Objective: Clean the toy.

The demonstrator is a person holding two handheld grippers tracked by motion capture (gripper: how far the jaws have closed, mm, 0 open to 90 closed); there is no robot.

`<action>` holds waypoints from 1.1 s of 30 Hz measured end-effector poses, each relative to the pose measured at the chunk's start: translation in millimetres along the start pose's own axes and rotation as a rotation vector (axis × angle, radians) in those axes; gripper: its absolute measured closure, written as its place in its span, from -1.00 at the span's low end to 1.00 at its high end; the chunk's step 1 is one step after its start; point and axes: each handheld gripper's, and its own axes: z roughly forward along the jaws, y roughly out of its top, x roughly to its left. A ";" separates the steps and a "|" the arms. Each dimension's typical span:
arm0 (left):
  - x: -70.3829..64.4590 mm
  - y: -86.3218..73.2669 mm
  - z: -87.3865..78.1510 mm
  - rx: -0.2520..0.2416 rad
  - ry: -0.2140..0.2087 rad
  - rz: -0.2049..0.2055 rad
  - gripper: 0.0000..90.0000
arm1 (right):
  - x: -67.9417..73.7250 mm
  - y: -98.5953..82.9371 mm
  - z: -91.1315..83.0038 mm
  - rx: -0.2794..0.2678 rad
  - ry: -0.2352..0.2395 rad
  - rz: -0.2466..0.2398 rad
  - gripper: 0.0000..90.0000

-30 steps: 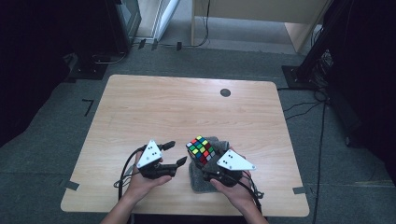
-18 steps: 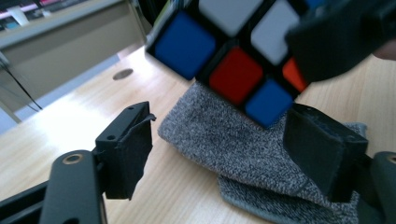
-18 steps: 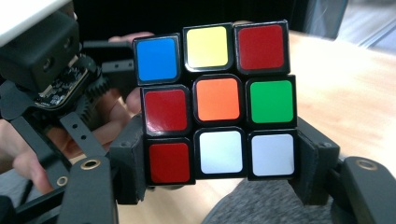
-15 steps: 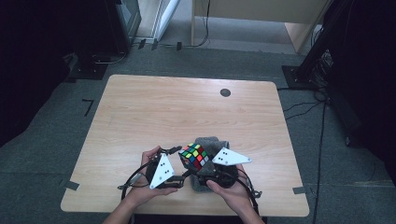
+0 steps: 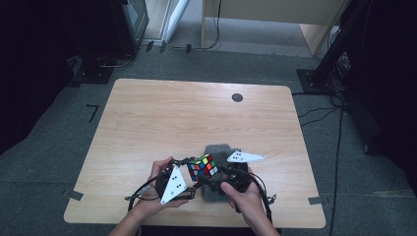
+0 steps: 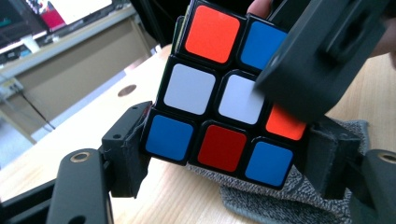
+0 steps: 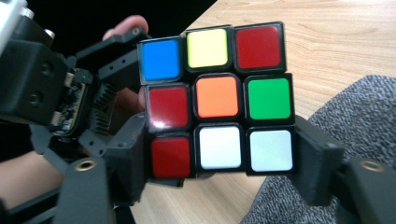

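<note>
Near the table's [image 5: 147,123] near edge, both hands are holding their grippers against the cube [image 5: 202,167], which is sitting lifted just above the grey cloth [image 5: 216,150]. The left gripper [image 6: 224,154] is pressing its jaws on the cube's bottom layer, one jaw at each side, as its own view is showing. The right gripper [image 7: 219,156] is likewise clamping the layer nearest it, its jaws touching the red and white end squares. In the high view the left gripper [image 5: 189,177] is coming in from the cube's left and the right gripper [image 5: 216,172] from its right. Farther off, a dark round spot [image 5: 237,97] is lying near the table's far edge, well apart from the cube
</note>
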 end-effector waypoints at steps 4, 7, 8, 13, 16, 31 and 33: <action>6.0 -2.3 -0.5 0.012 -0.007 -0.065 -0.27 | -7.1 2.5 -8.3 -0.033 0.042 0.018 -0.43; 14.3 -5.7 -1.3 0.018 -0.013 -0.129 -0.27 | -11.8 4.9 -18.4 -0.091 0.034 -0.022 -0.45; 17.1 -7.1 -1.9 0.019 -0.011 -0.147 -0.26 | -13.1 5.4 -21.5 -0.109 0.019 -0.039 -0.46; 31.7 -11.2 -5.9 0.008 -0.019 -0.265 -0.26 | -21.3 2.2 -25.1 -0.092 -0.169 -0.199 -0.54; 39.0 -12.6 -8.7 -0.006 -0.028 -0.331 -0.26 | -30.1 -9.1 -13.2 0.010 -0.332 -0.306 -0.65; 44.3 -14.1 -10.4 0.006 -0.055 -0.393 -0.26 | -51.4 -41.1 22.8 0.249 -0.443 -0.377 -0.25; 44.3 -14.3 -9.9 0.009 -0.058 -0.394 -0.26 | -54.8 -41.0 17.6 0.257 -0.405 -0.374 -0.11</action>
